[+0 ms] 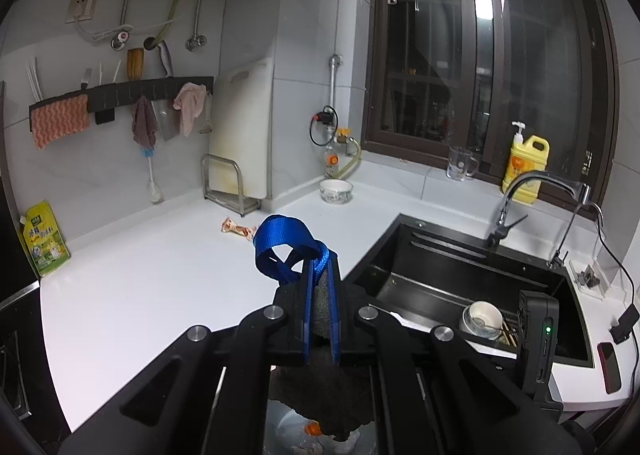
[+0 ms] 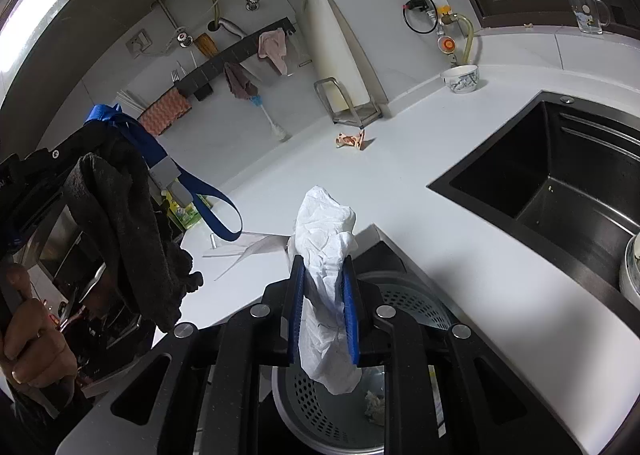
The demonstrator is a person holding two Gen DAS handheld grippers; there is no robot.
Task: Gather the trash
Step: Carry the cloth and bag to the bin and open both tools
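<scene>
My left gripper (image 1: 322,267) is shut on a dark grey cloth (image 1: 325,297) with a blue strap loop (image 1: 286,243); the cloth hangs down under the jaws. The same cloth (image 2: 120,215) shows at the left of the right wrist view, beside a person's hand (image 2: 32,343). My right gripper (image 2: 324,261) is shut on a crumpled white tissue (image 2: 328,231), held over a grey perforated trash bin (image 2: 412,301) that has scraps inside. A small orange wrapper (image 1: 238,230) (image 2: 352,141) lies on the white counter (image 1: 160,275), beyond both grippers.
A black sink (image 1: 460,275) with a faucet (image 1: 516,199) and dishes (image 1: 482,319) is to the right. A cutting board in a rack (image 1: 240,143), a bowl (image 1: 336,191), a glass mug (image 1: 460,163), a yellow detergent bottle (image 1: 526,167) and a green pouch (image 1: 44,239) line the walls.
</scene>
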